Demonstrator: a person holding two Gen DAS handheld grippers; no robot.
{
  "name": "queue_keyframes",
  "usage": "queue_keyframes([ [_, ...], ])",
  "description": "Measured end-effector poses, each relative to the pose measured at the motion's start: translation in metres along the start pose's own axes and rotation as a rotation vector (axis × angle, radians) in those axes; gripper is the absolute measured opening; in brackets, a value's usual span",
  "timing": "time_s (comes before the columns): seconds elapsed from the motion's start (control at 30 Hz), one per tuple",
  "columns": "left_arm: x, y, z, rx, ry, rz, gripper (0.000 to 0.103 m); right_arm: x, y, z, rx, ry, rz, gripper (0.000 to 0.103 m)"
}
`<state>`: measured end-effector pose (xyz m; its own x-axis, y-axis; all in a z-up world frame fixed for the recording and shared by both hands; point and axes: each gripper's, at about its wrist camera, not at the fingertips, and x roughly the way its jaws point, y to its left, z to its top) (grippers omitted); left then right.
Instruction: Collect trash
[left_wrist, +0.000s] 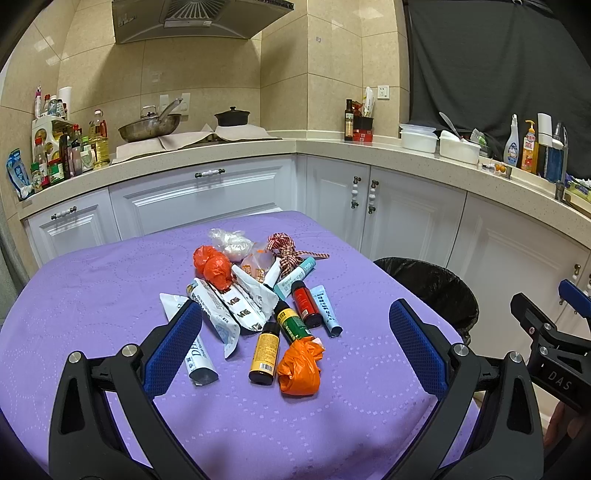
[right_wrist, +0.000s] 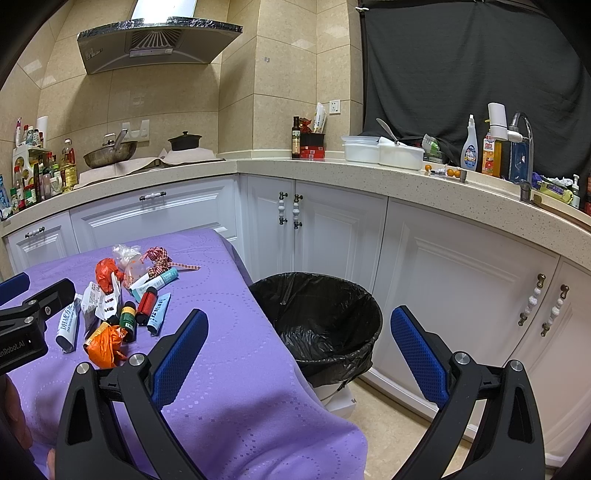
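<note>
Trash pile (left_wrist: 258, 295) lay on purple tablecloth (left_wrist: 92, 295), just ahead of left gripper (left_wrist: 295, 347), spread wide, empty. Right gripper (right_wrist: 295, 350), wide and empty too, hovered before black-lined bin (right_wrist: 321, 321). Best probably to take nearest orange bag (left_wrist: 299, 365) first, squeezing at middle.

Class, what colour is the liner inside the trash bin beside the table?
Black liner, clearest in the right wrist view.

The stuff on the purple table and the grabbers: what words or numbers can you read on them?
"DAS" on the right gripper body, seen from the left wrist.
"nRobot.AI" on the left gripper body, cut off at the picture's edge.
"DHA" on the white tube.
"1200" on the teal tube.
Bottle labels, wrappers and counter bottles: too small or blurred to read.
</note>
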<state>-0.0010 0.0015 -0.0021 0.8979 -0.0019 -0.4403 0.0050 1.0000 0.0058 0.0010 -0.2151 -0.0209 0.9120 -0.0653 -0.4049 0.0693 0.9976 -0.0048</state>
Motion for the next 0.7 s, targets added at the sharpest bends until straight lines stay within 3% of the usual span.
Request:
queue_keyframes([
  [0.37,0.003,0.005,-0.008,0.004,0.014,0.004,0.099,0.001,0.004,-0.002,-0.007,0.007,0.014,0.096],
  [0.53,0.004,0.02,-0.019,0.013,0.029,0.048,0.099,0.011,0.018,-0.007,-0.036,0.031,0.07,0.096],
  [0.7,0.004,0.049,-0.032,-0.018,0.071,0.1,0.099,0.017,0.058,-0.012,-0.072,0.043,0.17,0.096],
])
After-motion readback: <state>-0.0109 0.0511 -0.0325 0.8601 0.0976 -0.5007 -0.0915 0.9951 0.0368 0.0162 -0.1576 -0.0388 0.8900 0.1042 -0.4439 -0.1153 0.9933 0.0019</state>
